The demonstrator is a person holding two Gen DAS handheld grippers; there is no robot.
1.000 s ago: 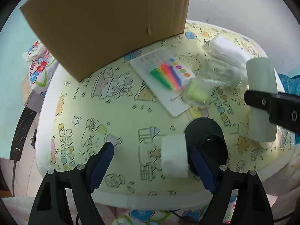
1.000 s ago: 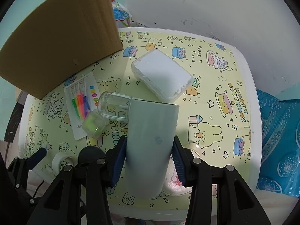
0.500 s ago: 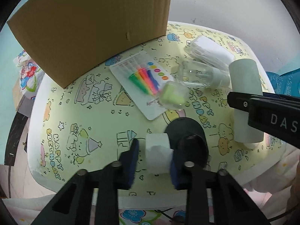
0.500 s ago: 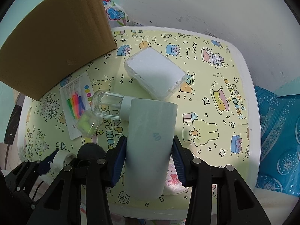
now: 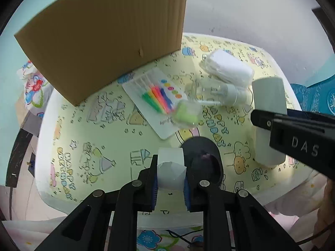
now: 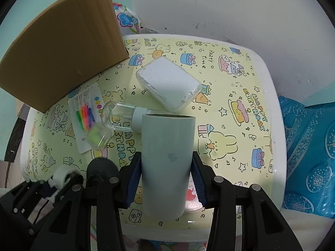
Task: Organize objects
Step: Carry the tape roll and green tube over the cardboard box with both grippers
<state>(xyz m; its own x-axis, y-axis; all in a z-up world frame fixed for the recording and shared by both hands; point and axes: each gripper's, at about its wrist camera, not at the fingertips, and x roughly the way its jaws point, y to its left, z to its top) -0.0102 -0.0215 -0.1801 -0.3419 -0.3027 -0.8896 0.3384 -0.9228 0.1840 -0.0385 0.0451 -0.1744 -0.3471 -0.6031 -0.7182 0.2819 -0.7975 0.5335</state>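
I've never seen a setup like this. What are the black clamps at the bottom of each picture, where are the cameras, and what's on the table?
The clamps are two hand-held grippers, each carrying a fisheye camera looking along its jaws. The left gripper is shut on a small white roll. The right gripper is shut on a tall pale cup. On the cartoon-print table lie a cardboard box, a card of coloured markers, a small clear case with something green inside, a clear bottle on its side, a white clear-cased pack and a black round object.

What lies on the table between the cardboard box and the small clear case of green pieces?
The card of coloured markers lies between the cardboard box and the clear case, which overlaps its near corner; both wrist views show it.
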